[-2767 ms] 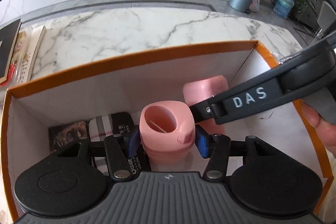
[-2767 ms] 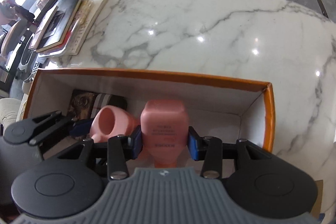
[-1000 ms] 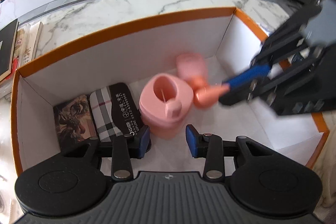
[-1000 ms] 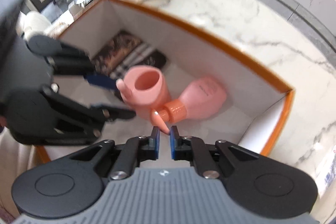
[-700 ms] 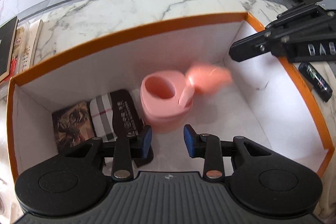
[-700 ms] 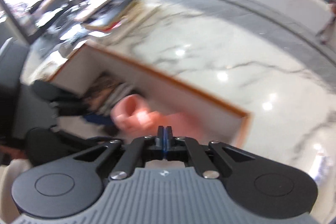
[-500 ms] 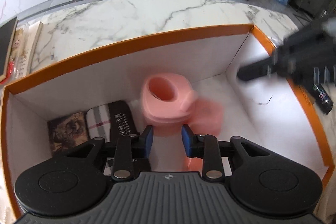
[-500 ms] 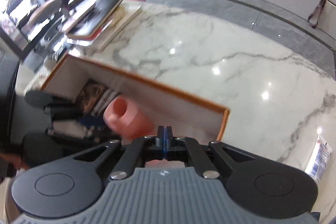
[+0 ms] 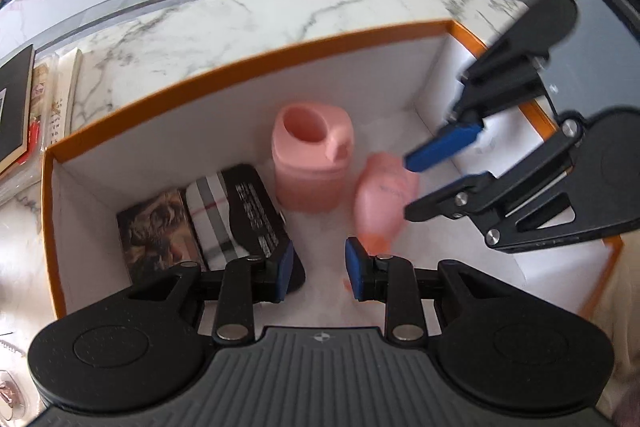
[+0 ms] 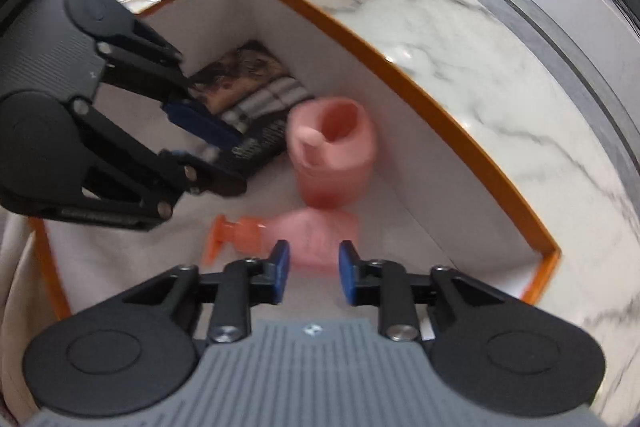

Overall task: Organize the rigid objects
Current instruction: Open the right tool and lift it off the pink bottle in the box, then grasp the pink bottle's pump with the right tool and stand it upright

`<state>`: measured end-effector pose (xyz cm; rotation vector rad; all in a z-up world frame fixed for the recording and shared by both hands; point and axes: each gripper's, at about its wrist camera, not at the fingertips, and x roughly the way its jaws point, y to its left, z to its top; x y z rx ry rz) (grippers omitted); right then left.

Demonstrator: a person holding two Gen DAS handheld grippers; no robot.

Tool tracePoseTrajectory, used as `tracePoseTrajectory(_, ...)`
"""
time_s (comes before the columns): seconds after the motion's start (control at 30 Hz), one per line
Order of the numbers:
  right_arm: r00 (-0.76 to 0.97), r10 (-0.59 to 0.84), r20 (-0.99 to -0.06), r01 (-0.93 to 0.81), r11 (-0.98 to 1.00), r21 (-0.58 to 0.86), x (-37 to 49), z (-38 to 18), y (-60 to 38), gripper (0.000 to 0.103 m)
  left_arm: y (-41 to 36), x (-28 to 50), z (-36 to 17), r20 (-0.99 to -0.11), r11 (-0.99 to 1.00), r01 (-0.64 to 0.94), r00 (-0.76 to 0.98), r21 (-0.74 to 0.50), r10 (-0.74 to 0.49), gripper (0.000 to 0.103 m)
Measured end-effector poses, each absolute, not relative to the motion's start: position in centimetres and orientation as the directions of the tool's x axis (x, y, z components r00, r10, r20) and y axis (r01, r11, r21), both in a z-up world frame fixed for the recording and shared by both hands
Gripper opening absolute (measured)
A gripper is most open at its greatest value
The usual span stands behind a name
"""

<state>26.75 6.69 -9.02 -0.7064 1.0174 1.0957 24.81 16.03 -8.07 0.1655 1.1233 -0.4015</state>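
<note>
Your right gripper [image 10: 310,273] let the pink bottle [image 10: 316,241] drop; it lay tipped beside the cup [image 10: 332,155].
Both grippers stood open and empty, left gripper [image 9: 318,271] too; the bottle needed regrasping inside the box [image 9: 248,67].

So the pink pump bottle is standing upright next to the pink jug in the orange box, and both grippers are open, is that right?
Not quite. The pink pump bottle is lying on its side, as the right wrist view shows. It is next to the pink jug in the orange box, and the left gripper and right gripper are both open.

pink bottle [image 9: 382,197] motion-blurred, label unreadable, books [image 9: 16,99] cut off at frame edge
</note>
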Motion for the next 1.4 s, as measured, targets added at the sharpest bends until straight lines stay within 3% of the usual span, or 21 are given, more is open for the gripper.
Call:
tracePoseTrajectory(0.2,0.113,0.340,-0.934,-0.994,0.035,-0.107,23.1,-9.7,9.1,0.029,17.1,24.0,-8.3,-0.907,0.928,0.361,0.352,-0.096,-0.231,0.033)
tracePoseTrajectory(0.47,0.157,0.295,-0.943,-0.917,-0.311,-0.250,19.0,-11.9,10.7,0.030,18.0,23.5,-8.8,-0.916,0.932,0.352,0.336,-0.093,-0.218,0.033)
tracePoseTrajectory(0.73,0.238,0.285,-0.929,-0.824,-0.447,-0.348,18.0,-14.6,12.5,0.030,18.8,23.3,-8.4,-0.913,0.940,0.328,0.350,-0.093,-0.212,0.033)
tracePoseTrajectory(0.9,0.252,0.333,-0.908,-0.859,-0.355,-0.369,18.3,-13.1,11.3,0.028,19.3,22.9,-8.1,-0.906,0.944,0.313,0.365,-0.100,-0.217,0.033)
tracePoseTrajectory(1.1,0.297,0.413,-0.861,-0.930,-0.079,-0.359,19.9,-10.0,8.7,0.026,18.8,23.2,-8.0,-0.888,0.943,0.309,0.391,-0.124,-0.244,0.033)
tracePoseTrajectory(1.23,0.317,0.432,-0.844,-0.943,0.242,-0.230,23.3,-8.2,7.1,0.025,18.1,23.6,-8.0,-0.877,0.944,0.305,0.408,-0.130,-0.253,0.033)
tracePoseTrajectory(1.4,0.339,0.474,-0.813,-0.838,0.545,-0.031,27.6,-7.5,5.5,0.025,17.6,25.2,-8.3,-0.879,0.954,0.269,0.414,-0.130,-0.236,0.033)
